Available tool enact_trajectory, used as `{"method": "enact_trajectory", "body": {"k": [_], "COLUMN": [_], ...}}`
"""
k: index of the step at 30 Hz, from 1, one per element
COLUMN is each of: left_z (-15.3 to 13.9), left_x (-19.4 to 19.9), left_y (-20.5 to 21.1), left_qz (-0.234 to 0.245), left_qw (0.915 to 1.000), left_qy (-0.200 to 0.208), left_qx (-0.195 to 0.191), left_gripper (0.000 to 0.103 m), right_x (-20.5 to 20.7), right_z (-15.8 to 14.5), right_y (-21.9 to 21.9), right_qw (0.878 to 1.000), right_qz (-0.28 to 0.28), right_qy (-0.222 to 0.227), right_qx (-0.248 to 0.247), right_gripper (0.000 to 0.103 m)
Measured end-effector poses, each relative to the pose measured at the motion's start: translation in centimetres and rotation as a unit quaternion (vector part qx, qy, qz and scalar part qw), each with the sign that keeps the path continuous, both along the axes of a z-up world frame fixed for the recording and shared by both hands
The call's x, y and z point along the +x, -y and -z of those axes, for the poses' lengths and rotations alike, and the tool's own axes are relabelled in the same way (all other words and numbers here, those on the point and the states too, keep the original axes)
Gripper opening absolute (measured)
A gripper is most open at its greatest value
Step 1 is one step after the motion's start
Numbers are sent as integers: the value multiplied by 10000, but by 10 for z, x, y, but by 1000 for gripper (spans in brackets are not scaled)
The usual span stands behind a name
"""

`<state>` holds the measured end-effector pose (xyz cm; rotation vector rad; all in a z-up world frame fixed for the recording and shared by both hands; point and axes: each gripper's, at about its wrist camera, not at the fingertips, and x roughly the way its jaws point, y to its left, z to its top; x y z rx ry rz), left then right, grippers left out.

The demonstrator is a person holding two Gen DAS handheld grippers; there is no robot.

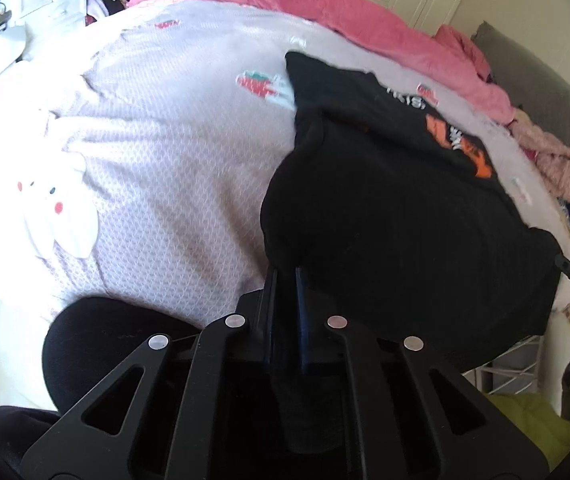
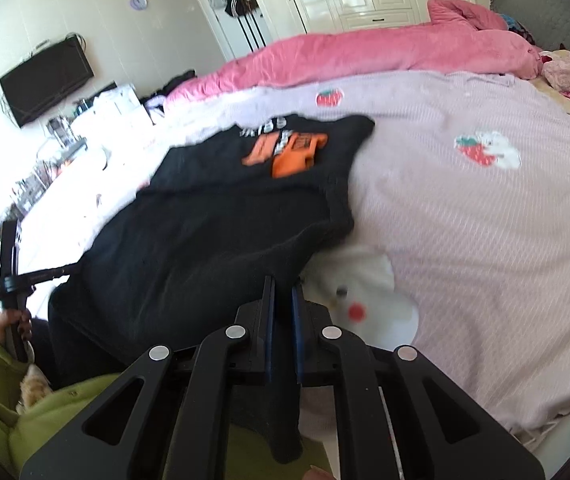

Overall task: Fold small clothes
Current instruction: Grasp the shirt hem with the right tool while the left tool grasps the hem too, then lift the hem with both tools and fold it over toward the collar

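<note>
**Lifting the near hem to fold it over**

Both grippers sit closest to the lenses, each clamped on the near edge of the black shirt. Going left to right: my left gripper (image 1: 287,276) has its jaws closed on the shirt's (image 1: 385,208) near-left corner, with cloth bunched just above the tips and a strip hanging down between the fingers. My right gripper (image 2: 283,284) is likewise shut on the near-right corner, the fabric pinched between the blue pads and trailing down toward my green sleeve (image 2: 57,412).

Beyond the two pinches, the shirt lies spread on the bed (image 2: 465,240), its far part flat with the orange print (image 2: 285,152) facing up, and a pink duvet (image 2: 365,56) bunched along the far side. A white bunny patch (image 2: 365,300) shows on the cover just right of the near hem.

To do this step well, I judge that both corners should rise together and level, so the hem stays taut between my hands and no slack sags in the middle. Then I would carry the edge forward over the print, keeping the two sides parallel to the shirt's outer edges, and lay it down before letting go. The risk I see is one hand leading, which would skew the fold, or the far part dragging along the cover if I pull rather than lift.
</note>
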<state>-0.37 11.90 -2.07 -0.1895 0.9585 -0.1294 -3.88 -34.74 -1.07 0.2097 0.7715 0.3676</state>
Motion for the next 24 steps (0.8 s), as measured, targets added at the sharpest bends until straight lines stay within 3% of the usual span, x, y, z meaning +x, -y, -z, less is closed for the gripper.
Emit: {"method": "enact_trajectory", "body": {"k": [7, 12, 16, 19, 21, 24], "left_z": [-17, 0, 9, 7, 8, 15], "left_x": [24, 46, 42, 33, 28, 20], "left_y": [4, 6, 2, 0, -1, -5], "left_qz": [29, 16, 19, 49, 64, 78], "left_qw": [9998, 9998, 9995, 9995, 9993, 9982], "left_qy": [129, -5, -57, -23, -45, -145], "left_qx": [-174, -192, -300, -325, -370, -571], "left_gripper": [3, 3, 15, 18, 23, 33], "right_x": [29, 46, 45, 42, 40, 36], "right_z": [-12, 1, 14, 18, 19, 23], "right_y": [17, 21, 18, 18, 18, 17], "right_qw": [9990, 9990, 9992, 9991, 9992, 9992], "right_qz": [265, 361, 330, 290, 241, 139], "right_qy": [286, 142, -34, -119, -193, -304], "right_qx": [223, 205, 228, 289, 271, 232], "right_gripper": [7, 7, 12, 16, 27, 33]}}
